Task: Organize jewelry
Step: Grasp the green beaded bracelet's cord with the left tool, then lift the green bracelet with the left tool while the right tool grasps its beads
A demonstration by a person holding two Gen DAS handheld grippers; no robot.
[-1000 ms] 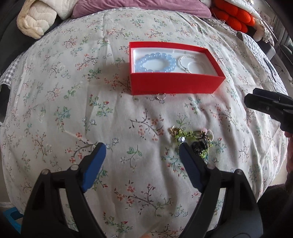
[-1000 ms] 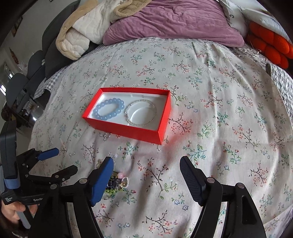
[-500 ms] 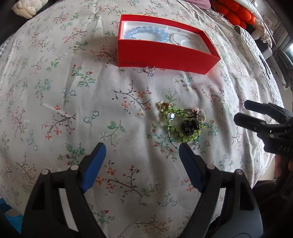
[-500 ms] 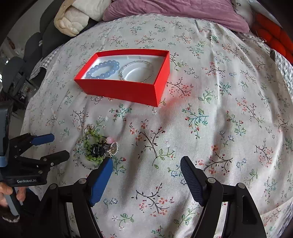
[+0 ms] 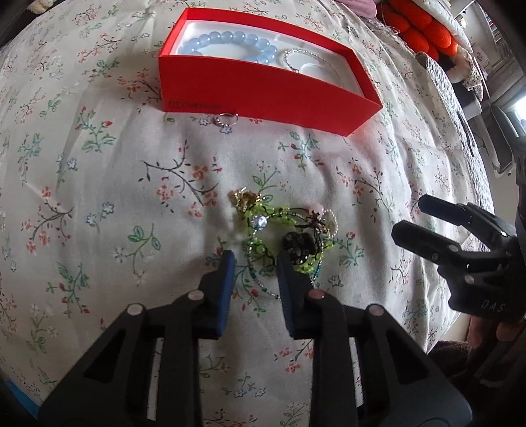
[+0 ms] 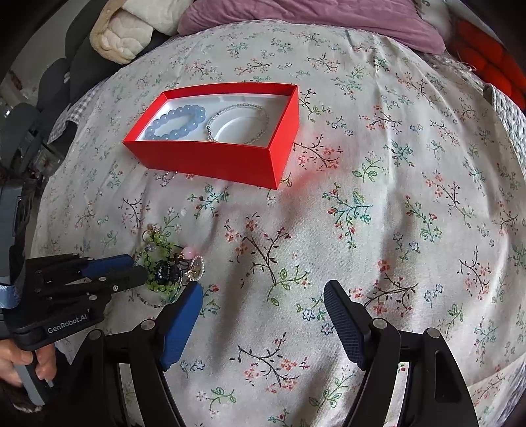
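Observation:
A tangle of green bead strands, a dark charm and a pearl loop point(image 5: 286, 230) point(image 6: 164, 269) lies on the floral bed sheet. My left gripper point(image 5: 255, 262) point(image 6: 136, 271) points down at its near edge. Its jaws are closing, with a thin bead strand between them, and the pads are not pressing on it. My right gripper point(image 6: 261, 295) point(image 5: 411, 215) hovers open to the right of the tangle, with nothing in it. Beyond stands a red box point(image 5: 263, 95) point(image 6: 210, 161). It holds a blue bead bracelet point(image 5: 230, 37) point(image 6: 177, 123) and a silver chain bracelet point(image 5: 296, 54) point(image 6: 234, 106).
A small ring point(image 5: 226, 119) point(image 6: 168, 176) lies on the sheet against the box's near wall. A purple pillow point(image 6: 312, 19), a cream quilt point(image 6: 121, 36) and orange cushions point(image 5: 424, 29) crowd the far end of the bed. A person's hand point(image 6: 19, 361) grips the left handle.
My left gripper has come down and forward to the tangle, and its jaws have narrowed from wide apart. The right gripper sank a little, then kept still, jaws unchanged.

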